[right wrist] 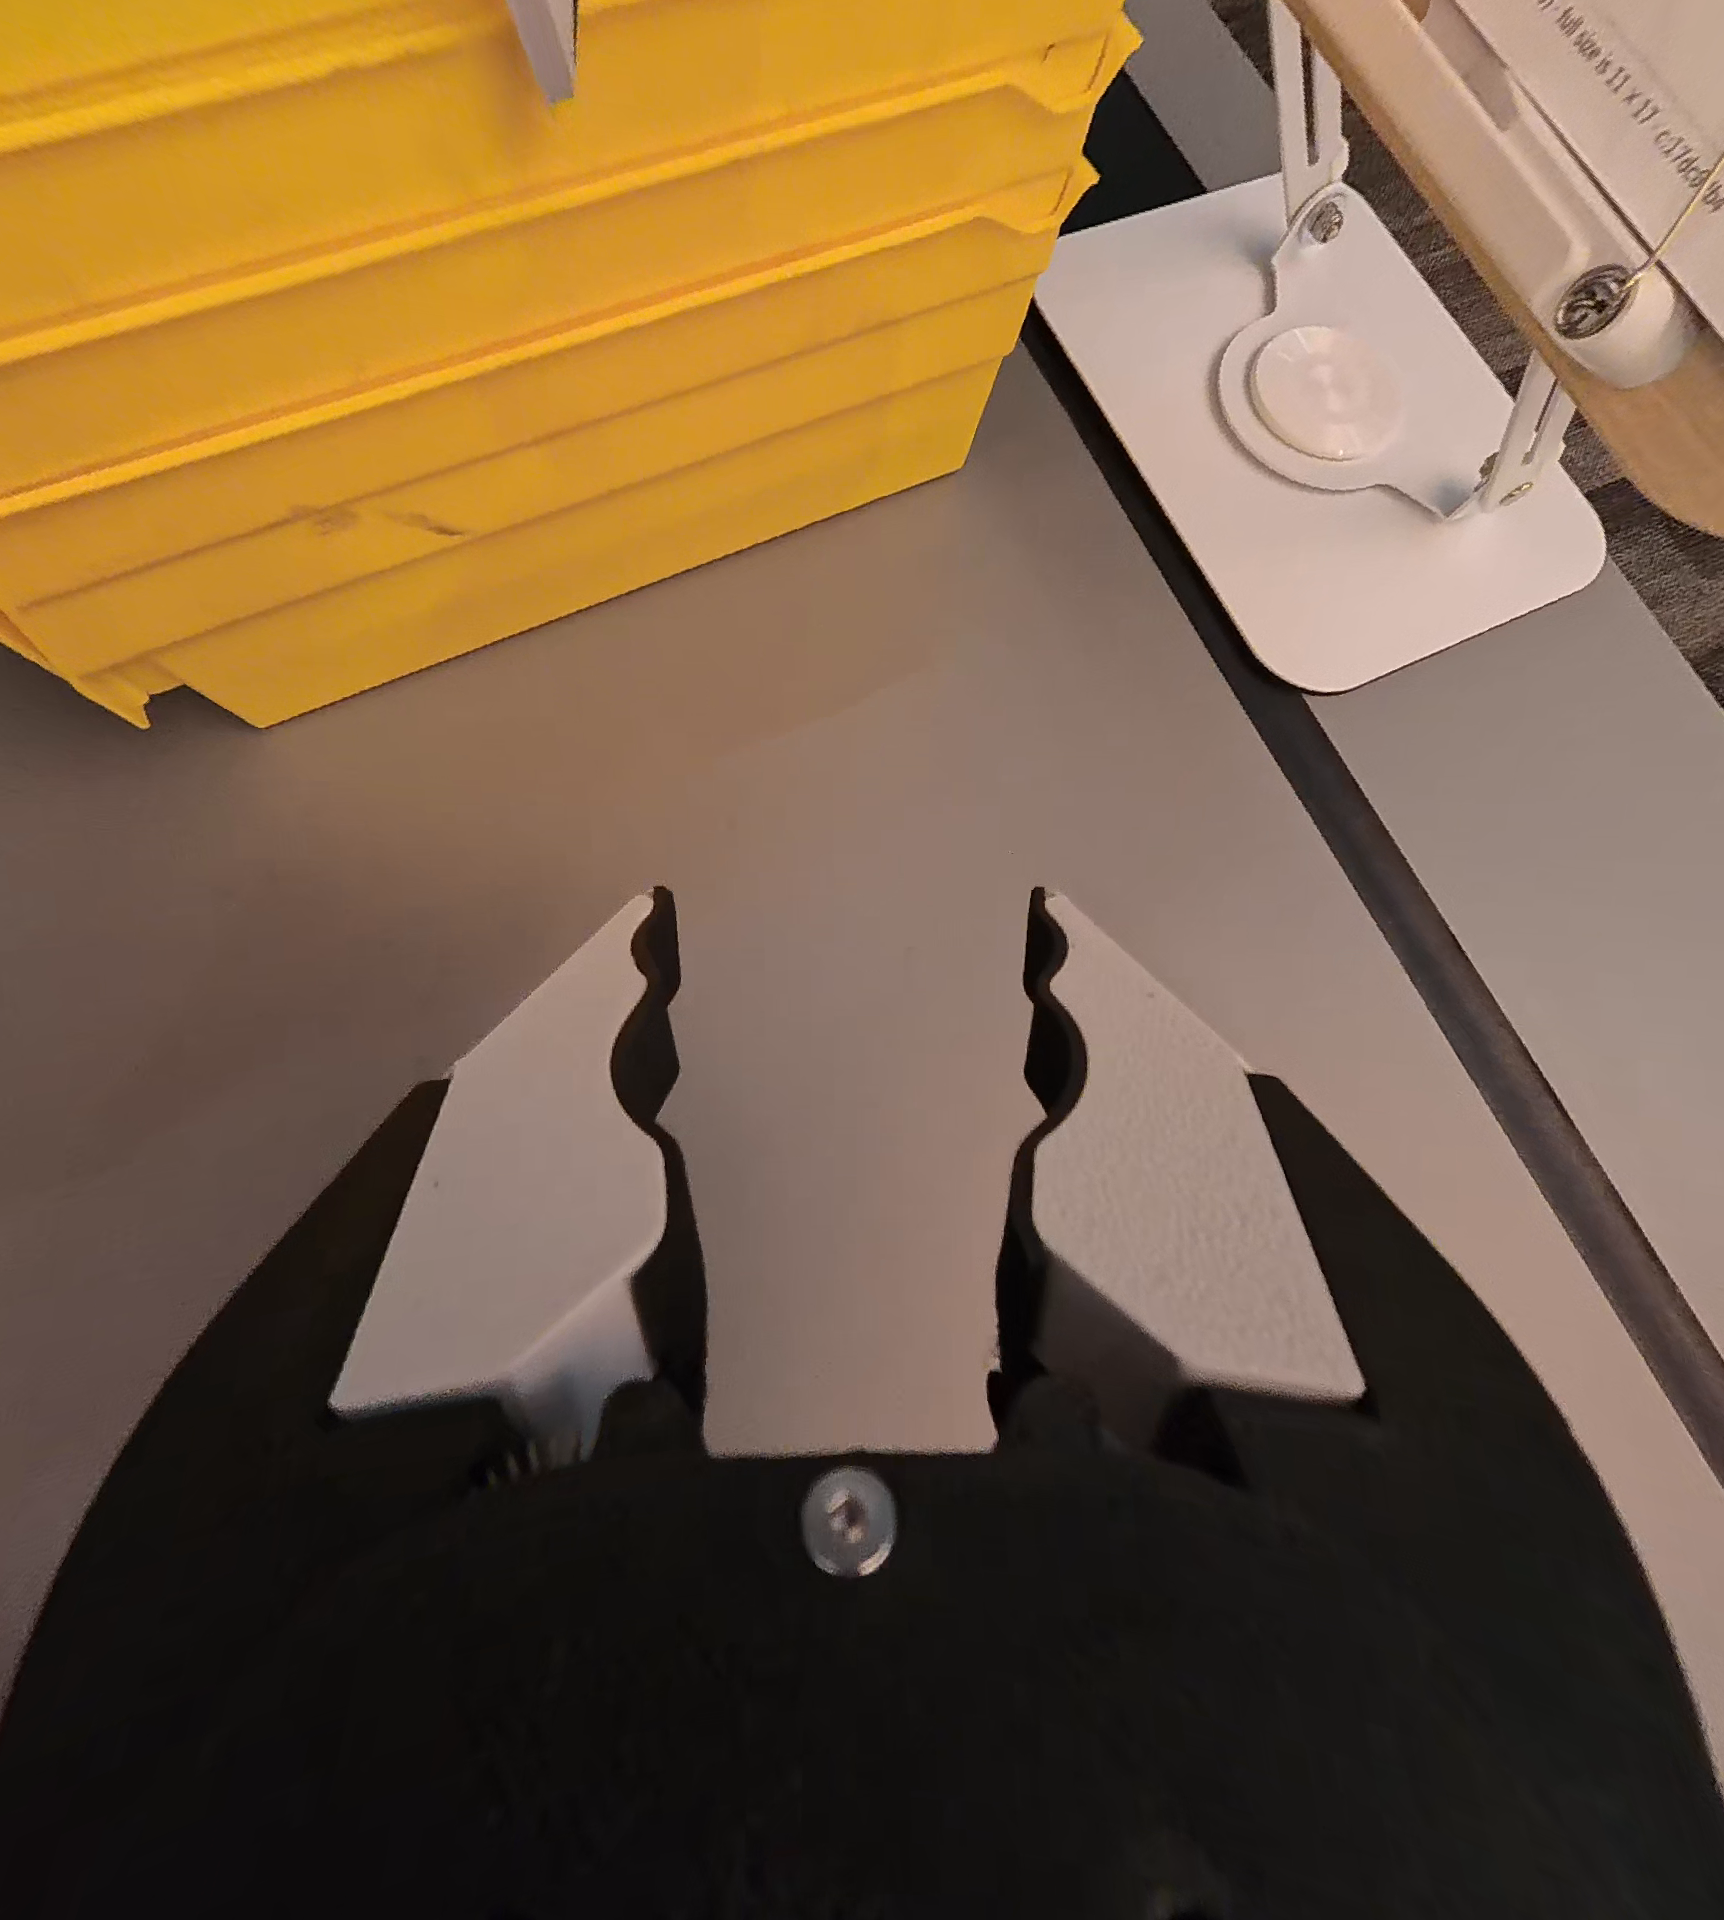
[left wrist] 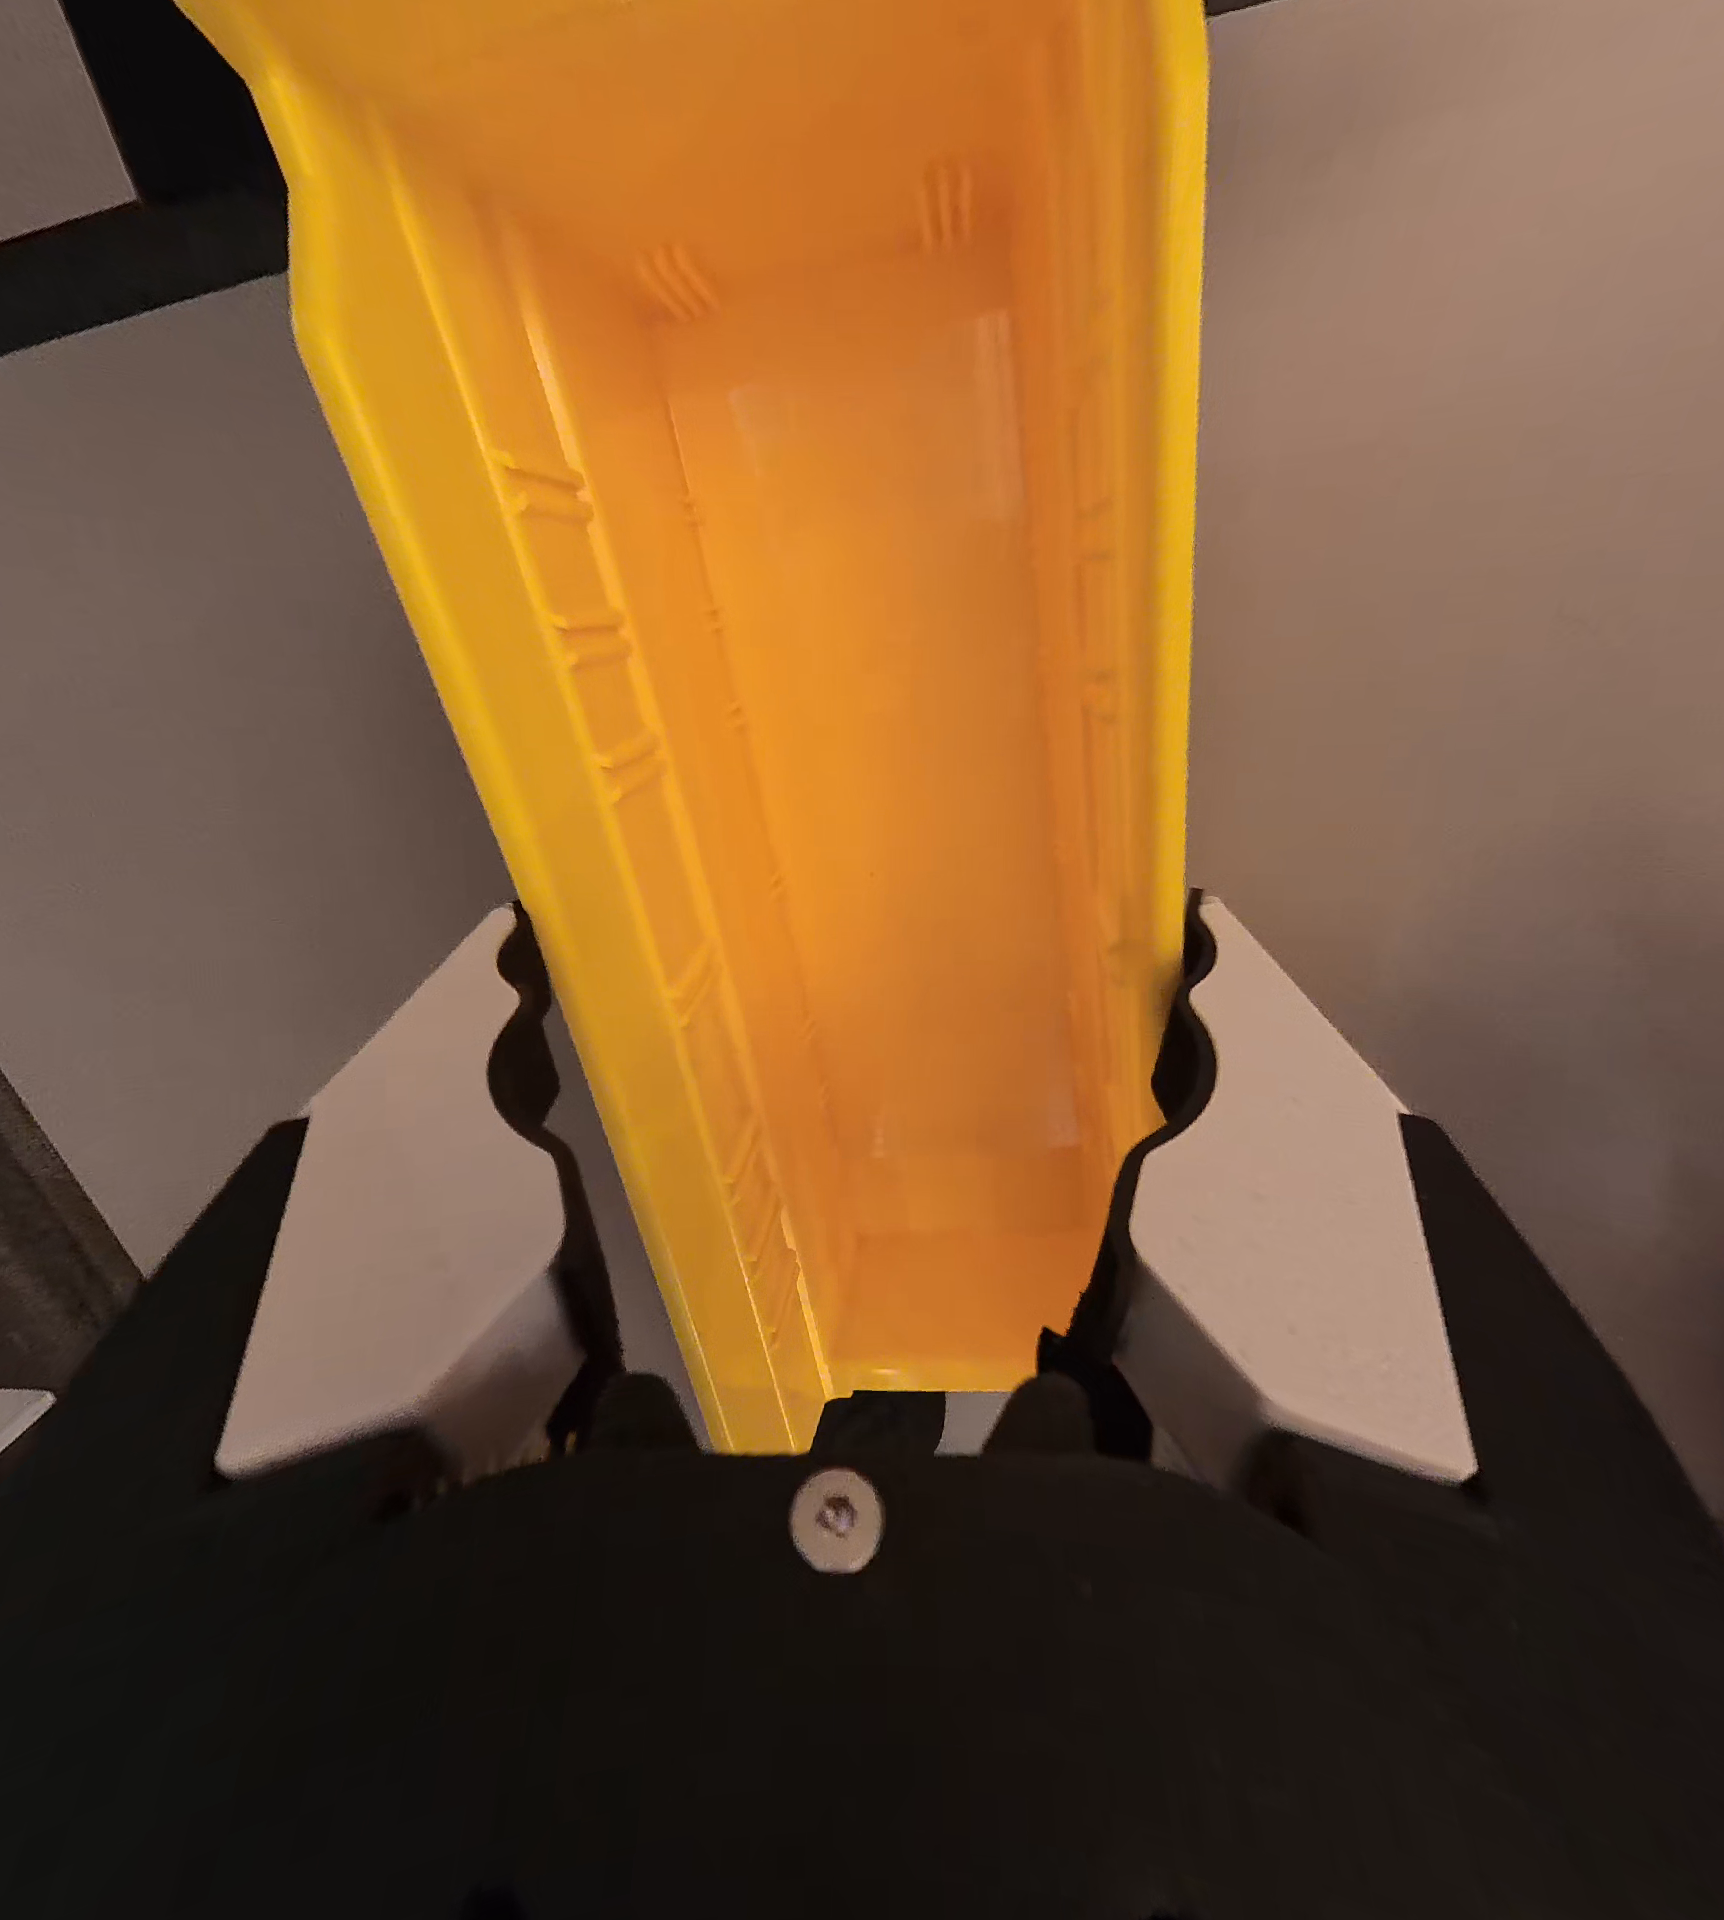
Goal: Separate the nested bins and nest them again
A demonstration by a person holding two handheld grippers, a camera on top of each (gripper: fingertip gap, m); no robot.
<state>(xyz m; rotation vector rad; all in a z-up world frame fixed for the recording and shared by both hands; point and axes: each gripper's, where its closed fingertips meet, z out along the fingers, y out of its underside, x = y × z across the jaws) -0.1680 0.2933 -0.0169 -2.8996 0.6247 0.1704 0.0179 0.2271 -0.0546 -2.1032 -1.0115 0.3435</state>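
Flanking the work area on the right, a white stand base (right wrist: 1357, 499) rests on the grey table (right wrist: 837, 810) near the dark seam between two tabletops, with a wooden panel (right wrist: 1668, 436) and a printed sheet above it. Nothing lies between the right gripper (right wrist: 847, 904) and the stack of nested yellow bins (right wrist: 484, 343), which stands on the table ahead and to its left, well apart from the fingertips. A white finger of the other tool shows at the top edge of the stack. The right gripper hangs partly open over bare table, its pads holding nothing.

In the left wrist view, a yellow bin (left wrist: 837, 727) fills the space between the fingers of the left gripper (left wrist: 858, 914), its open interior facing the camera. The interior holds no contents. The jaws stand wide; the right pad (left wrist: 1185, 997) lies against the bin's wall and the left pad (left wrist: 525, 997) sits at its rim, though whether that one presses cannot be told.
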